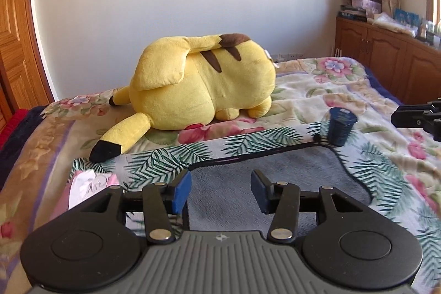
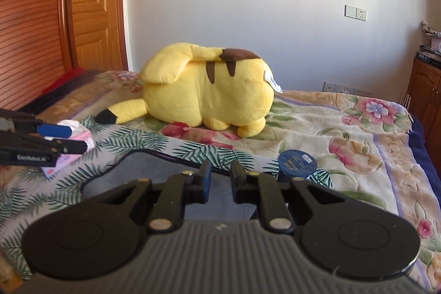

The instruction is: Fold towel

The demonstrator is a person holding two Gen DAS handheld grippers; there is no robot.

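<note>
I had the left gripper point(image 1: 220, 190) spread wide and the right gripper point(image 2: 220, 181) parted more narrowly, both empty above the towel point(image 1: 275, 178). It lay flat on the floral bedspread point(image 2: 358, 134), near the yellow plush toy point(image 1: 204, 84).

Towel point(image 1: 275, 170) between the fingers point(image 1: 182, 192): matt grey napped cloth, leaf-print border. Beyond the fingertips: plush toy point(image 1: 204, 81), soft yellow pile. Finger pads: matt blue.

One towel point(image 1: 275, 178), one plush toy point(image 1: 204, 81), one blue cup point(image 1: 341, 126), two tongs point(image 1: 220, 194).
</note>
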